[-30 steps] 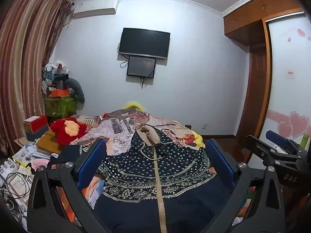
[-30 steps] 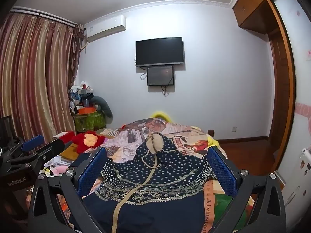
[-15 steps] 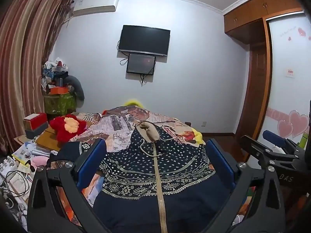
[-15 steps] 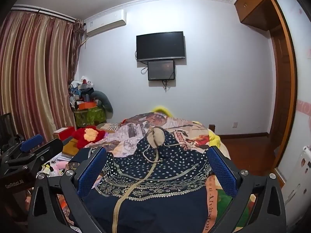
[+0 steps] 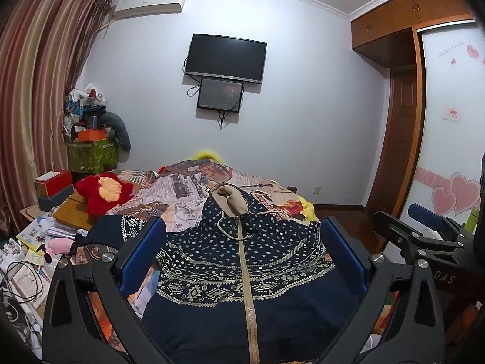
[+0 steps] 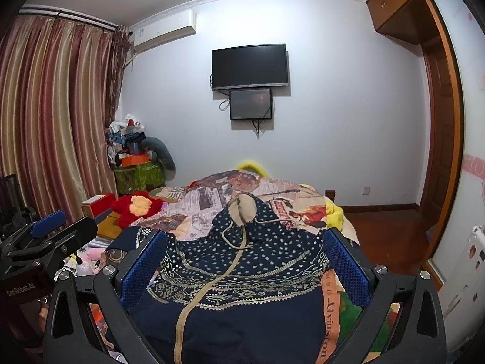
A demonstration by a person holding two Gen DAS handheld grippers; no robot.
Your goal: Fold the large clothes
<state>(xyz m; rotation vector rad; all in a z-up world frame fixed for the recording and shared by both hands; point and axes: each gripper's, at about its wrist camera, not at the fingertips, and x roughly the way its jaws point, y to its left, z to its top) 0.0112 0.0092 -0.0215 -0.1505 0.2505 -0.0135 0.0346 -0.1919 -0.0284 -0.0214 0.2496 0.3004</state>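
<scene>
A large navy hooded jacket (image 5: 242, 273) with white dots, a patterned band and a tan zipper lies front up on the bed, hood pointing away; it also shows in the right wrist view (image 6: 242, 273). My left gripper (image 5: 242, 251) is open and empty, held above the jacket's lower part, its blue pads (image 5: 142, 248) wide apart. My right gripper (image 6: 245, 261) is open and empty above the same area. Each gripper shows at the edge of the other's view: the right one (image 5: 430, 227) and the left one (image 6: 45, 233).
The bed carries a printed bedspread (image 5: 188, 191). A red plush toy (image 5: 103, 191) and boxes lie on a low table at left, with papers and cables (image 5: 24, 273) on the floor. A wardrobe door (image 5: 448, 157) stands right; a TV (image 5: 225, 57) hangs ahead.
Both grippers have tilted up a little, so the room sits lower in view. The jacket has not moved.
</scene>
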